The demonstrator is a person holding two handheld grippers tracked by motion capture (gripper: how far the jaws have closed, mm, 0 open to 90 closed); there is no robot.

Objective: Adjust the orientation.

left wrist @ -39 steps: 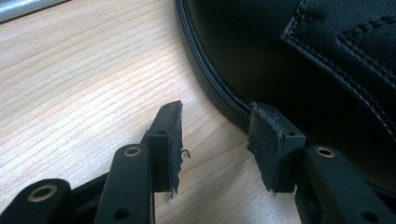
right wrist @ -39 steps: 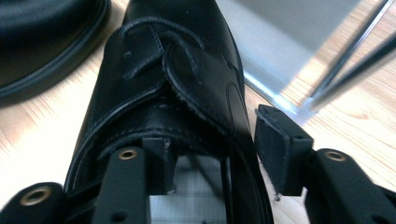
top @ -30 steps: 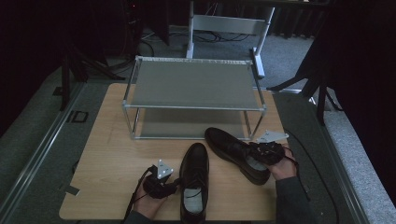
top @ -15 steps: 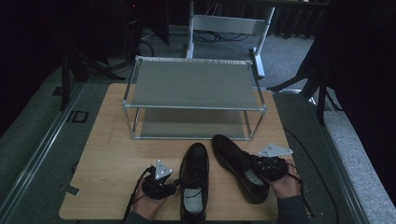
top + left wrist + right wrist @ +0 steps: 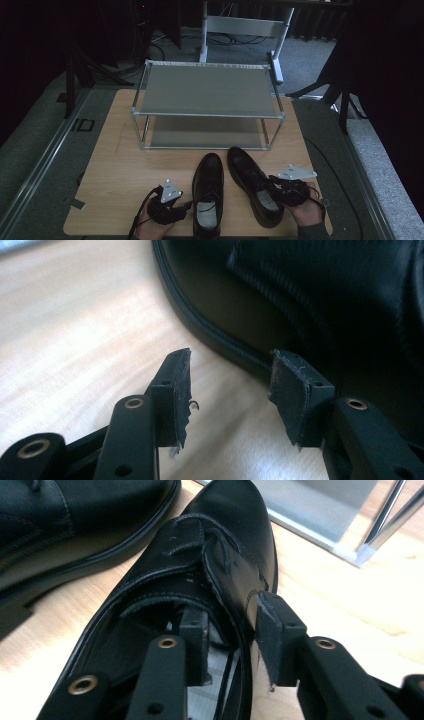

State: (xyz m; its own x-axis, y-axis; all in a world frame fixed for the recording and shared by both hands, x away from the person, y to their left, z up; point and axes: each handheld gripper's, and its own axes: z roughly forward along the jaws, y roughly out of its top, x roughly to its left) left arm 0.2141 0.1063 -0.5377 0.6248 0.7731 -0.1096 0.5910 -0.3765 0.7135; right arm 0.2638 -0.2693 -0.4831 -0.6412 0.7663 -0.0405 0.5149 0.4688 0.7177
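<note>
High view: two black shoes lie side by side on the bench (image 5: 120, 165) before a rack (image 5: 207, 90). The left hand-held gripper (image 5: 186, 206) gapes beside the left shoe (image 5: 209, 175). The right hand-held gripper (image 5: 272, 184), just opening, straddles the right shoe's (image 5: 247, 170) side wall, unclamped.

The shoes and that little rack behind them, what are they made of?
The two black lace-up shoes look like smooth polished leather: light glints off the toes, and stitched seams show near the laces. The two-tier shoe rack looks like metal, with thin shiny silver tubes and flat matte grey shelves; the shelves could be coated metal or plastic. The table has a pale wood-grain top, maybe laminate.
</note>
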